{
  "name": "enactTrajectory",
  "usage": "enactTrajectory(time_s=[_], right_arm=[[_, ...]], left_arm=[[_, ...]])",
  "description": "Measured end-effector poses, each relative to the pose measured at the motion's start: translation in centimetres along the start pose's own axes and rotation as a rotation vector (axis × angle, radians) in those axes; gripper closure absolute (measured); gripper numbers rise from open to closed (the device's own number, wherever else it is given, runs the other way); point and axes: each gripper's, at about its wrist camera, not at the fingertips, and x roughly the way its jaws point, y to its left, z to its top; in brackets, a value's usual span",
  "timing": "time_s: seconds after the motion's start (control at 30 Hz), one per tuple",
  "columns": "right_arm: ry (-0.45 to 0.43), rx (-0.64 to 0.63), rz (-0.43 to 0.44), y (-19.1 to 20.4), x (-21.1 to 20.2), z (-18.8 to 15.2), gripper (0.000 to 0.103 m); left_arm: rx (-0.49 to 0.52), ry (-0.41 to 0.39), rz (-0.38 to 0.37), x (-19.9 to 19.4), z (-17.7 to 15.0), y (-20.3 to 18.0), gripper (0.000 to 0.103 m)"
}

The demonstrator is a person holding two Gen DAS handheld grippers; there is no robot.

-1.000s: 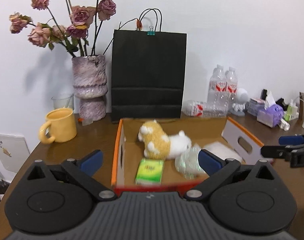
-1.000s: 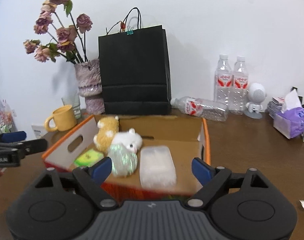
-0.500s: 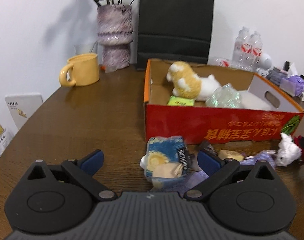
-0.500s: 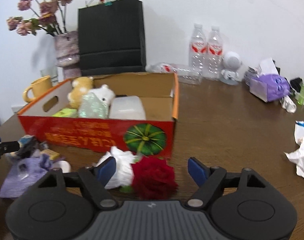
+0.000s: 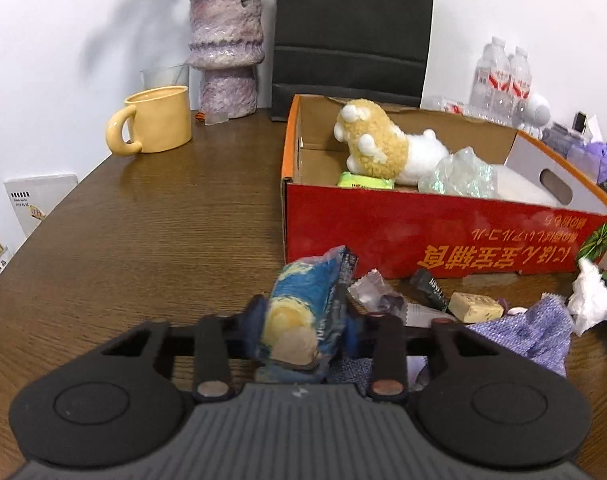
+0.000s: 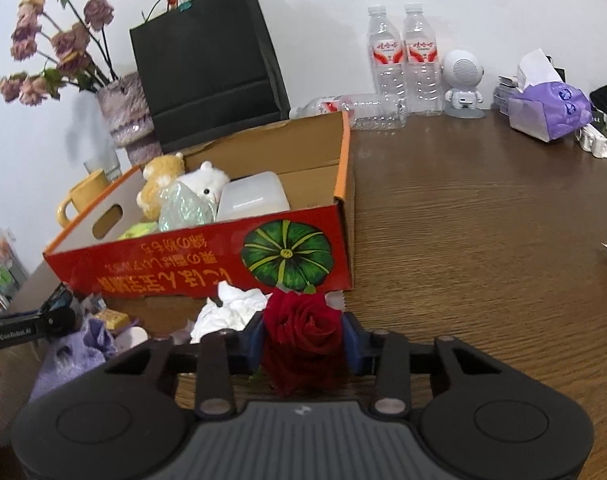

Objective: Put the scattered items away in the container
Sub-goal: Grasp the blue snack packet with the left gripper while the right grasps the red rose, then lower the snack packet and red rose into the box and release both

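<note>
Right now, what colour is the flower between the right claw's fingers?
Deep red rose, clearest in the right wrist view.

left wrist: desk [image 5: 151,232] seen close, angled down, red box [image 5: 423,236] at right | right wrist: same box [image 6: 207,264] at left, near | shared: box

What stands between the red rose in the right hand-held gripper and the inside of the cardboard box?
Only the box's red front wall stands between them. The red rose sits between the closing pads of the right hand-held gripper, just before that wall, so it must go over the rim. Nothing covers the open top.
</note>
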Motion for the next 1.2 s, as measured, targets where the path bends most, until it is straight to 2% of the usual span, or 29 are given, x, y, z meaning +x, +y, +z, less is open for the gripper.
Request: enactTrajectory(time_s=[0.37, 0.53, 0.7, 0.83, 0.97, 1.2], right_arm=[[-0.108, -0.038, 0.040, 1.5, -3.6, 0.8, 0.066], [-0.171, -0.090, 0.049, 3.0, -4.4, 3.0, 0.066], [-0.234, -0.150, 0.045, 4.6, -4.0, 6.4, 0.066], [-0.229, -0.183, 0.028, 5.6, -1.6, 9.2, 0.066], [-0.191, -0.169, -0.002, 5.8, 2.6, 11.6, 0.066], [-0.063, -0.120, -0.079, 4.3, 10.6, 13.2, 0.066]], left_arm=[[-0.059, -0.147, -0.052, -5.9, 0.7, 0.2, 0.072], [-0.011, -0.234, -0.075, -7.6, 3.4, -1.1, 0.072], [0.030, -0.284, -0.084, -6.9, 6.5, -2.6, 0.071], [0.052, -0.256, -0.106, -4.0, 8.8, -3.7, 0.071], [0.047, -0.189, -0.131, 0.2, 10.7, -4.5, 0.071], [0.023, -0.062, -0.152, 7.2, 10.7, -4.7, 0.070]])
